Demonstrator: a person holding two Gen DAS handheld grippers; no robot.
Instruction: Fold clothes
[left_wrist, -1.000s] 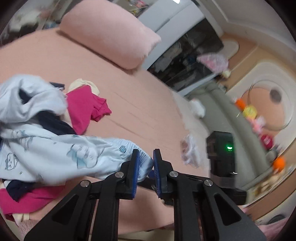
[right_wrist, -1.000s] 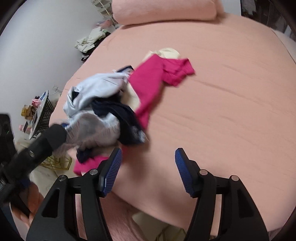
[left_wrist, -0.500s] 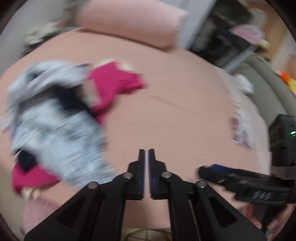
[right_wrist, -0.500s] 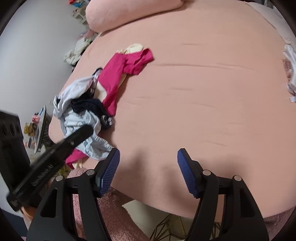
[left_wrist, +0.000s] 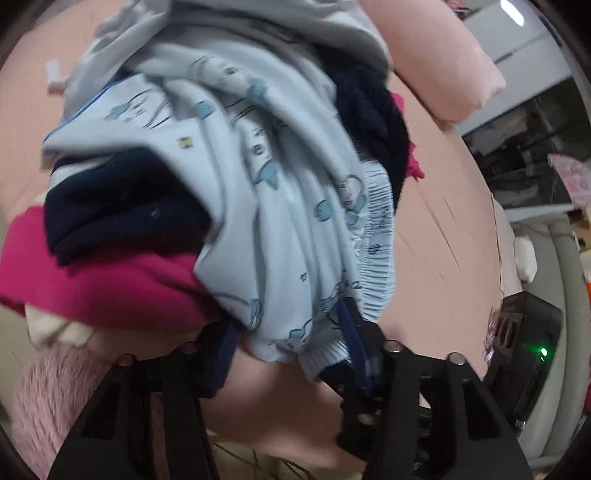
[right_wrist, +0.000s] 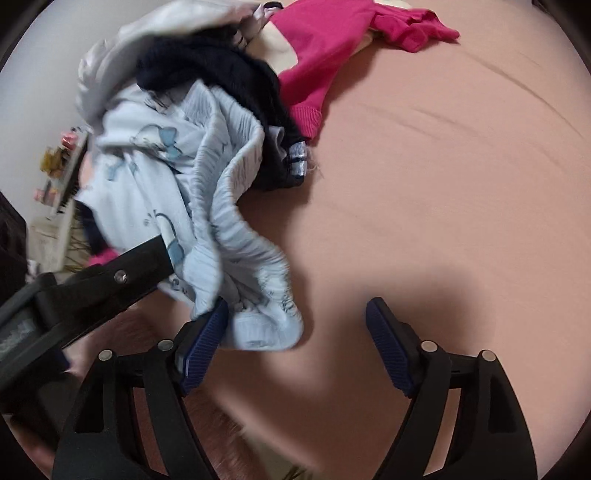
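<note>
**Tongs drop onto the pile, both sets agape over the pale blue garment**

Tongs first: the left tongs (left_wrist: 291, 354) have just been opening and now stand about half apart, straddling the hem of the pale blue printed garment (left_wrist: 280, 206). The cloth sits between the pads, but whether they press on it I cannot tell. The right tongs (right_wrist: 295, 343) are spread wide, their left pad (right_wrist: 203, 343) touching the same garment's ribbed edge (right_wrist: 240, 236) and the other pad over bare sheet, gripping nothing.

Biggest thing in view is the bed (right_wrist: 443, 184), its peach sheet carrying everything. At its near edge lies the heap: the pale blue piece on top and nearest, draped towards the edge, which is likely why both tongs go for it. A navy garment (left_wrist: 125, 206) is tucked under it, with a magenta top (right_wrist: 317, 62) spread behind and beneath. A pink pillow (left_wrist: 436, 55) rests at the far end.

My read: this is the pick, one corner each, so the piece can be lifted clear and spread flat.
</note>
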